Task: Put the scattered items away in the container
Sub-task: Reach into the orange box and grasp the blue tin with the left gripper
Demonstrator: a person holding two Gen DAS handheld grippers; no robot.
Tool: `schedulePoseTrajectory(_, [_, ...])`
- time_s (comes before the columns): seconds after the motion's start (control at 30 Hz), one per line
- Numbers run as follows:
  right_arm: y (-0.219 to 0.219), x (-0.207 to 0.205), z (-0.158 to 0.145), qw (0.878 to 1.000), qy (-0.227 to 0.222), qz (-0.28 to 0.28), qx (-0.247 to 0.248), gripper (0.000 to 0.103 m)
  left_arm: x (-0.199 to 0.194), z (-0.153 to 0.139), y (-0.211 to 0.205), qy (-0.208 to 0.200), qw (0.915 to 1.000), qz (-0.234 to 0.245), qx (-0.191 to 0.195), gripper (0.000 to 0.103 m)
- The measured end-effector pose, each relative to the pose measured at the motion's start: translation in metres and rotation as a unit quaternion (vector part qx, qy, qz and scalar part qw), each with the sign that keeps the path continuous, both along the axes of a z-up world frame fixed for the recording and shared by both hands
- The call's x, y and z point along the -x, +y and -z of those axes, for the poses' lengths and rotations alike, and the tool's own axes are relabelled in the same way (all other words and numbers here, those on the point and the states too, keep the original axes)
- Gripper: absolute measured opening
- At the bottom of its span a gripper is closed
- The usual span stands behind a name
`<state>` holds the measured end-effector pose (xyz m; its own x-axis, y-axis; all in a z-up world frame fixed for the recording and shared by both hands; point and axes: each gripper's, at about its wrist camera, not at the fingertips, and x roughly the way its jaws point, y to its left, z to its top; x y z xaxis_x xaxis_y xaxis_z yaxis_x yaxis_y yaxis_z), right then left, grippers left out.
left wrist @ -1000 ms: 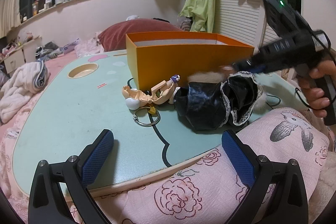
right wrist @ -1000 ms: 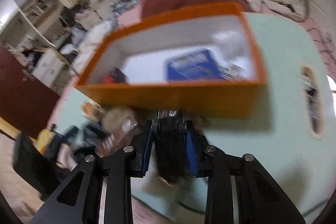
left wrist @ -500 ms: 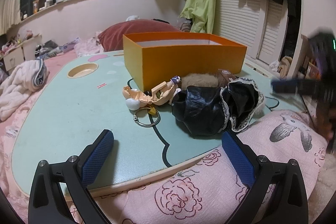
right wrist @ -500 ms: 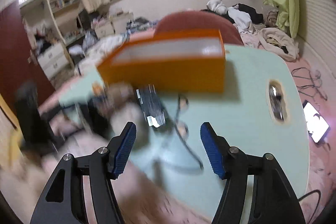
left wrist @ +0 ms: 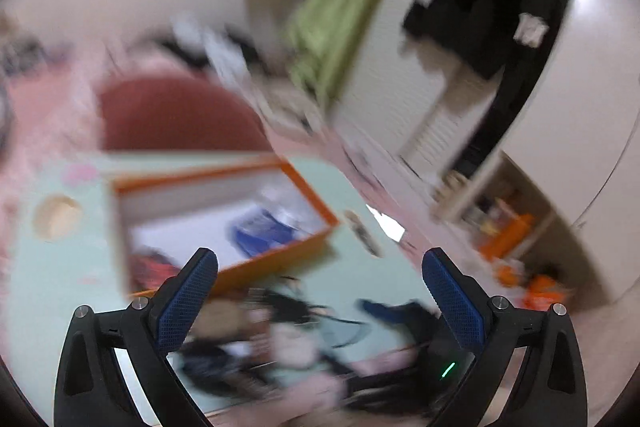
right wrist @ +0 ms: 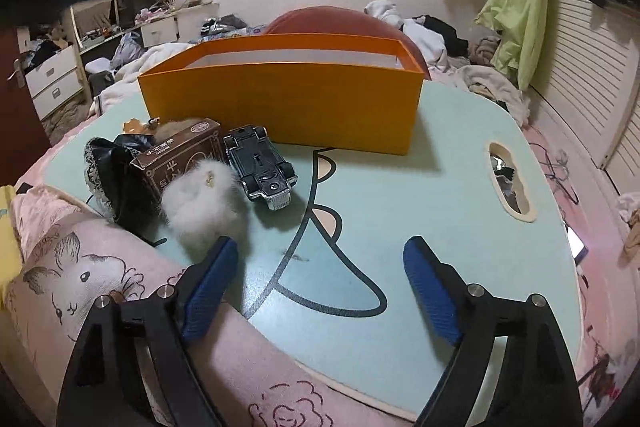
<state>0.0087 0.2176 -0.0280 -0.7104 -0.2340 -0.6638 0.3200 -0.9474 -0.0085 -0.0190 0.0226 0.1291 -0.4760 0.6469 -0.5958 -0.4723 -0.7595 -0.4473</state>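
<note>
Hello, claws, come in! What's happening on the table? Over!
Left claw open, empty, above the orange box. Right claw open, empty, low over the table. Toy car, brown box, white fluff not in yet. Nothing blocking.

A matt orange cardboard box on a smooth, matt mint table. A toy car of glossy black with shiny chrome metal. A fluffy white fur ball. A brown paper carton. Shiny black cloth edged with lace. A soft pink printed blanket.
</note>
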Motion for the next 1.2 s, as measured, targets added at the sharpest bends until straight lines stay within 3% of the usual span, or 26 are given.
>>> schedulePoseTrajectory(0.03, [0.003,-0.002,0.000,1.000,0.002,0.001,0.002,0.085,0.027,0.008,0.015,-0.046,0.9988,0.001,0.015,0.101])
schedulePoseTrajectory(0.07, [0.005,-0.004,0.001,1.000,0.004,0.001,0.005,0.085,0.044,0.017,0.024,-0.075,0.9966,-0.009,0.033,0.095])
schedulePoseTrajectory(0.13, [0.007,-0.007,0.001,1.000,0.006,0.001,0.007,0.086,0.072,0.033,0.038,-0.126,0.9906,-0.015,0.052,0.094])
schedulePoseTrajectory(0.27, [0.010,-0.012,0.002,1.000,0.012,-0.001,0.010,0.086,0.116,0.073,0.056,-0.231,0.9706,-0.043,0.052,0.094])
schedulePoseTrajectory(0.4, [0.013,-0.013,0.002,1.000,0.014,-0.001,0.014,0.086,0.132,0.090,0.074,-0.265,0.9585,-0.065,0.083,0.094])
schedulePoseTrajectory(0.5, [0.015,-0.013,0.002,1.000,0.014,0.000,0.017,0.086,0.140,0.099,0.089,-0.268,0.9504,-0.082,0.136,0.094])
schedulePoseTrajectory(0.57, [0.014,-0.014,0.001,1.000,0.015,0.000,0.017,0.086,0.145,0.114,0.094,-0.283,0.9404,-0.100,0.160,0.094])
schedulePoseTrajectory(0.63, [0.014,-0.014,0.001,1.000,0.015,0.000,0.017,0.086,0.148,0.128,0.100,-0.294,0.9325,-0.105,0.182,0.085])
schedulePoseTrajectory(0.67, [0.014,-0.014,0.002,1.000,0.014,0.001,0.018,0.086,0.147,0.126,0.105,-0.270,0.9363,-0.106,0.198,0.082])
schedulePoseTrajectory(0.77, [0.015,-0.014,0.001,1.000,0.013,0.002,0.022,0.086,0.141,0.123,0.116,-0.231,0.9359,-0.108,0.243,0.070])
schedulePoseTrajectory(0.9, [0.015,-0.015,0.001,1.000,0.014,0.002,0.022,0.086,0.139,0.117,0.109,-0.200,0.9495,-0.079,0.229,0.066])
schedulePoseTrajectory(1.0, [0.015,-0.015,0.001,1.000,0.014,0.002,0.021,0.086,0.137,0.108,0.089,-0.185,0.9618,-0.079,0.185,0.066])
schedulePoseTrajectory(1.07, [0.015,-0.015,0.001,1.000,0.014,0.002,0.022,0.086,0.130,0.094,0.063,-0.173,0.9738,-0.080,0.125,0.066])
schedulePoseTrajectory(1.13, [0.015,-0.015,0.001,1.000,0.014,0.002,0.021,0.086,0.117,0.066,0.043,-0.146,0.9836,-0.080,0.070,0.066])
schedulePoseTrajectory(1.2, [0.016,-0.016,0.000,1.000,0.014,0.002,0.022,0.086,0.091,0.033,0.026,-0.099,0.9908,-0.079,0.049,0.066])
